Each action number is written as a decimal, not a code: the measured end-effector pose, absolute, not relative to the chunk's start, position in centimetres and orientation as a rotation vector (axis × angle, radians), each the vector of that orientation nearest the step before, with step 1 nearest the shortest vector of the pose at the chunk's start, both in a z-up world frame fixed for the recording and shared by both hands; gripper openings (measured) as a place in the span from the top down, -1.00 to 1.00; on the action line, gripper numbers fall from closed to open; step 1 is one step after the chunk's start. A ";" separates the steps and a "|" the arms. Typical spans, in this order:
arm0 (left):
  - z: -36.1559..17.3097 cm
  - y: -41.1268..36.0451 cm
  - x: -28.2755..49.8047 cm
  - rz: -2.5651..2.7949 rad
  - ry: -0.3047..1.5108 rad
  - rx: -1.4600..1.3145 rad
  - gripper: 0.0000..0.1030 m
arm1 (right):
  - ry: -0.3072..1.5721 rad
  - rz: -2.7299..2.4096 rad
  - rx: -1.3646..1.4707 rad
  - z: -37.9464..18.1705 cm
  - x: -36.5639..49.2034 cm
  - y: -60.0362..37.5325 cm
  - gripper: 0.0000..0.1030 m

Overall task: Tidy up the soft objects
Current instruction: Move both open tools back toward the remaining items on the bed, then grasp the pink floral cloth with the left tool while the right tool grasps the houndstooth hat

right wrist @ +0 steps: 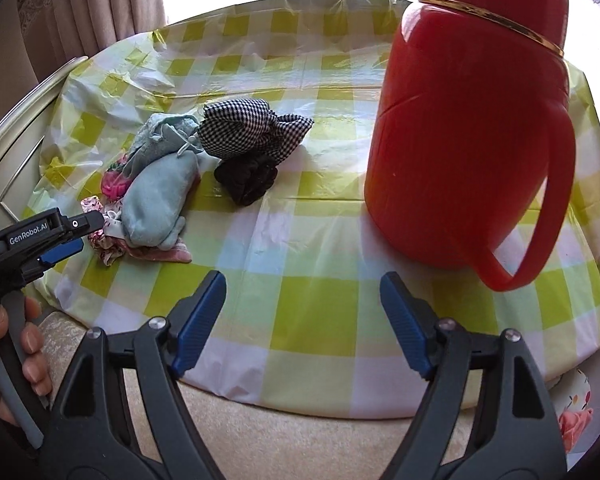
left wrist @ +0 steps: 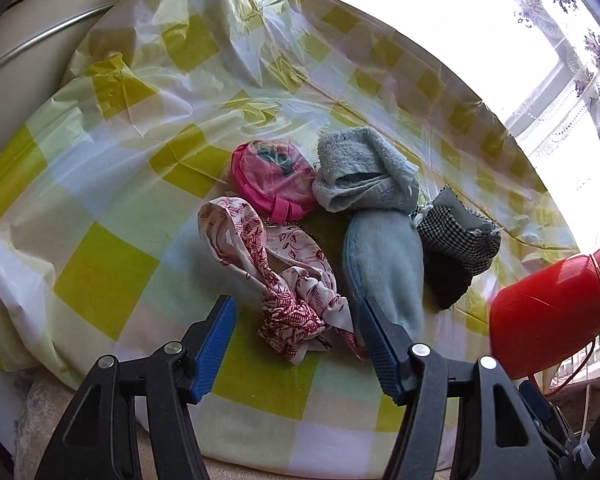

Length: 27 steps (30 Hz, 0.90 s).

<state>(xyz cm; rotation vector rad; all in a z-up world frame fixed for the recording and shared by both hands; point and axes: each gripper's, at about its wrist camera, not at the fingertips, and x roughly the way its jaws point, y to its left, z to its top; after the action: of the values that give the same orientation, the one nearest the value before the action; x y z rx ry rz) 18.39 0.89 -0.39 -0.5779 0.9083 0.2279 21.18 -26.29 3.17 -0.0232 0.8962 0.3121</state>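
A heap of limp, light fabrics, foremost a crumpled red-and-white patterned cloth (left wrist: pixel 296 280), is shown on the green-checked plastic tablecloth (left wrist: pixel 100 272), best pinched at a raised fold by the empty, spread-jawed left gripper (left wrist: pixel 296 344); the right gripper (right wrist: pixel 302 320) is likewise held apart, empty.

A yellow-green, white and pale blue checked cover (right wrist: pixel 312 292) lies over the tabletop. The scarf (left wrist: pixel 284 276) is white with red print, the pouch (left wrist: pixel 272 180) pink, the towel (left wrist: pixel 364 168) and sock (left wrist: pixel 384 268) light blue, one cloth (right wrist: pixel 252 128) black-and-white gingham, the jug (right wrist: pixel 468 128) red with a gold band.
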 end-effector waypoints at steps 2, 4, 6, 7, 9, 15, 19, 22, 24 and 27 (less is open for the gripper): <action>-0.8 0.7 18.9 0.225 0.924 -0.569 -0.24 | 0.889 0.320 -0.028 3.2 22.1 -25.4 -0.59; -1.1 0.6 19.4 0.221 0.938 -0.558 -0.17 | 0.872 0.326 -0.042 3.4 23.1 -24.3 -0.61; -1.3 0.3 19.7 0.224 0.940 -0.534 -0.01 | 0.856 0.333 -0.057 3.5 24.2 -23.2 -0.63; -1.3 0.2 19.8 0.219 0.943 -0.524 0.07 | 0.845 0.335 -0.061 3.5 24.7 -22.6 -0.65; -1.4 -0.2 19.9 0.215 0.938 -0.498 0.19 | 0.835 0.339 -0.067 3.5 25.9 -21.6 -0.67; -1.5 -0.6 19.7 0.208 0.905 -0.484 0.34 | 0.804 0.353 -0.032 3.0 29.3 -19.1 -0.73; -1.5 -0.7 19.4 0.209 0.885 -0.483 0.35 | 0.788 0.353 -0.018 2.8 31.3 -17.8 -0.76; -1.5 -0.7 19.2 0.207 0.872 -0.483 0.35 | 0.790 0.344 -0.031 2.2 33.0 -16.9 -0.79; -1.4 -0.7 19.1 0.208 0.860 -0.481 0.36 | 0.789 0.339 -0.038 1.7 33.9 -16.5 -0.79; -1.2 -1.0 19.0 0.208 0.841 -0.469 0.40 | 0.795 0.339 -0.038 0.9 35.0 -16.4 -0.70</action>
<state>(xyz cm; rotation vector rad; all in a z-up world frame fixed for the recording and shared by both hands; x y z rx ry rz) 18.98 -0.96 -1.24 -0.4689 0.8415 0.2079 34.96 -16.38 0.86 -0.0382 0.7950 0.3390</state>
